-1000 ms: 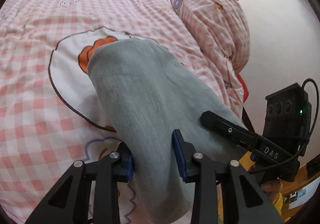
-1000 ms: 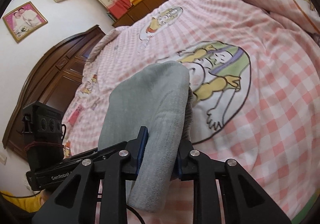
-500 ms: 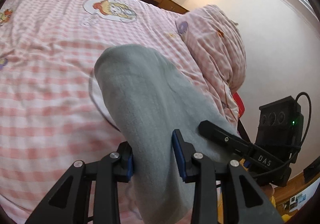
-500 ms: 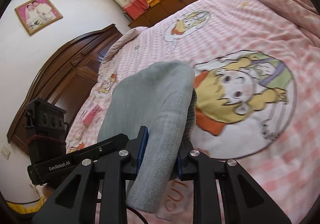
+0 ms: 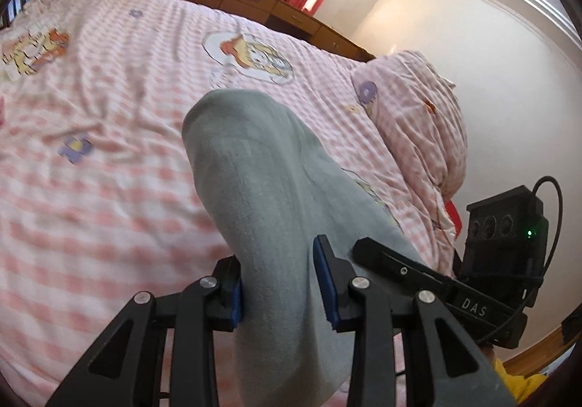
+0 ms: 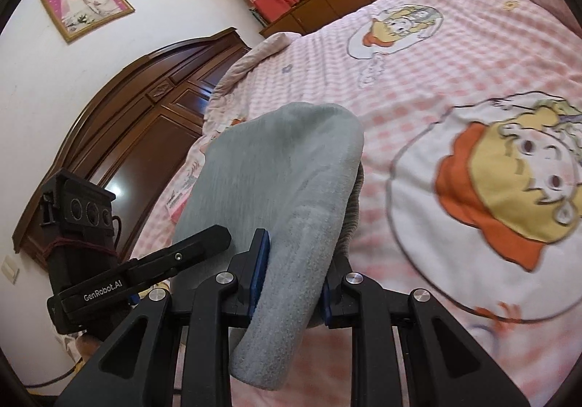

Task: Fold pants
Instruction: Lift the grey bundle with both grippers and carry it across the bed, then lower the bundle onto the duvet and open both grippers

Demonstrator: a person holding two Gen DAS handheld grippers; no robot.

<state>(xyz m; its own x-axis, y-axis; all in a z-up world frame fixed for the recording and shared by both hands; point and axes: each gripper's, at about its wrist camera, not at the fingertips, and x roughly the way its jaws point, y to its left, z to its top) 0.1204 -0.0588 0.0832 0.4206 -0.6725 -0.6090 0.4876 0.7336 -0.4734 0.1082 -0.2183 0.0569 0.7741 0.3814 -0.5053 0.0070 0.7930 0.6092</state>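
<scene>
The grey pants (image 5: 276,188) are held up over the pink checked bed (image 5: 91,188), draped across both tools. The left gripper (image 5: 276,292) and right gripper (image 6: 291,283) each have their jaws pinched narrowly on a bunched edge. Gripping two points side by side likely keeps the cloth spread, so it can be laid flat for a fold.

Pink checked bedspread (image 5: 109,188), framed photo (image 6: 85,5)

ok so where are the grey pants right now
The grey pants are clamped in both the left gripper and right gripper, held over the pink checked bedspread.
</scene>
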